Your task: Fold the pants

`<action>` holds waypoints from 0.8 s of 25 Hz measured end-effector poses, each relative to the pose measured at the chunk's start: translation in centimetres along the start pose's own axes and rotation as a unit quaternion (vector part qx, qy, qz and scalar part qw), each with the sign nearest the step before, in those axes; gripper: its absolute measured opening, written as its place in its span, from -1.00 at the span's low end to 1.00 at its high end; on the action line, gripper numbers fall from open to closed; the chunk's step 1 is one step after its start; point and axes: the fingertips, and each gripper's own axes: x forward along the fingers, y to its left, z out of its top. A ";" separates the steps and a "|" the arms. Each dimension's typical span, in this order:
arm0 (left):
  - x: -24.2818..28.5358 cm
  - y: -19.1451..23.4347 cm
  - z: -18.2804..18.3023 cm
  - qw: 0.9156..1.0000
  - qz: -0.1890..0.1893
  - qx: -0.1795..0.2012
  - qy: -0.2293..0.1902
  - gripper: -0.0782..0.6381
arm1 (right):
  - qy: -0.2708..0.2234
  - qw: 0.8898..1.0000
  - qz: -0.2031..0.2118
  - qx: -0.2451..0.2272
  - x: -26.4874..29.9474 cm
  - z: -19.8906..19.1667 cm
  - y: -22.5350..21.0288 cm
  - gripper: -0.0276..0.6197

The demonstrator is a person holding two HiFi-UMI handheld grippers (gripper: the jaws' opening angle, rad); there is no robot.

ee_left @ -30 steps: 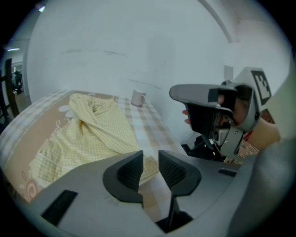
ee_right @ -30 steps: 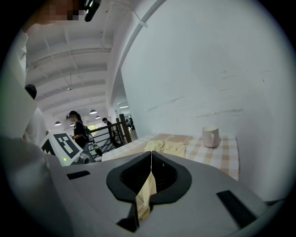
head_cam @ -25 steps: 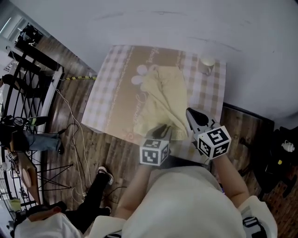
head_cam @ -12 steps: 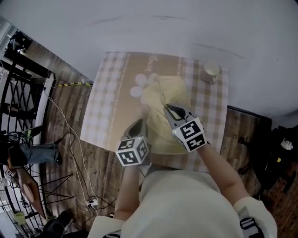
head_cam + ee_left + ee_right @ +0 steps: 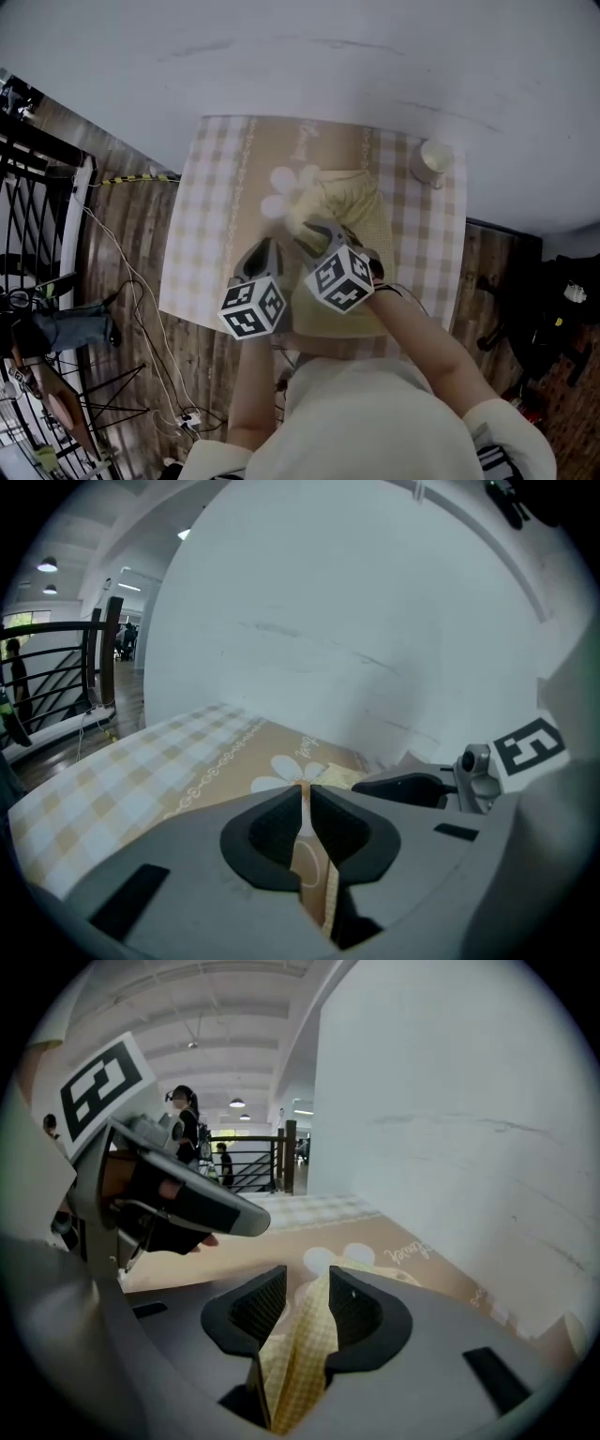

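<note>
The pale yellow checked pants (image 5: 354, 199) lie folded on the checked tablecloth (image 5: 214, 208), right of the middle. My right gripper (image 5: 314, 231) hovers over their left near part. In the right gripper view its jaws (image 5: 307, 1302) are opening, and a fold of the yellow cloth (image 5: 298, 1358) hangs loosely in the gap, leaning on the right pad. My left gripper (image 5: 262, 253) is over bare tablecloth just left of the pants. The left gripper (image 5: 307, 803) has its jaws together with only a thin slit and nothing in it. The pants' edge (image 5: 339, 776) shows beyond.
A white cup (image 5: 431, 161) stands at the table's far right corner. The table backs onto a white wall (image 5: 309, 47). A black railing (image 5: 37, 187) and cables (image 5: 131, 272) on the wooden floor lie to the left. The person's body fills the near side.
Both grippers moved from the table's near edge out over the table. The right one carried the pants' near end over, so the pants lie shorter. The left one shifted left off the pants.
</note>
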 end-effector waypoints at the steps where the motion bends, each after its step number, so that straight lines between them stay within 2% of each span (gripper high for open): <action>1: 0.2 0.5 0.1 1.000 0.002 -0.003 0.000 -0.70 | 0.010 1.000 0.004 -0.014 0.7 -0.2 0.4 -0.50; 4: 0.8 1.7 0.1 1.000 0.008 -0.013 0.006 -0.70 | 0.045 0.997 -0.003 -0.058 2.4 -1.2 1.0 -0.50; 8: 1.4 2.0 -0.1 1.000 0.001 -0.022 0.015 -0.70 | 0.095 0.986 -0.035 -0.131 3.5 -2.7 0.8 -0.52; 10: 1.7 1.8 -0.3 1.000 -0.003 -0.021 0.020 -0.70 | 0.106 0.981 -0.055 -0.151 3.5 -3.1 0.4 -0.69; 12: 2.0 1.6 -0.5 0.999 -0.009 -0.022 0.025 -0.70 | 0.109 0.980 -0.071 -0.152 3.3 -3.3 -0.1 -0.87; 17: 2.9 0.3 -0.7 0.999 -0.026 -0.018 0.031 -0.70 | 0.090 0.986 -0.090 -0.106 1.7 -3.0 -2.1 -0.90; 20: 3.4 -0.5 -0.8 0.999 -0.033 -0.016 0.034 -0.70 | 0.070 0.988 -0.116 -0.073 0.0 -2.6 -4.5 -0.91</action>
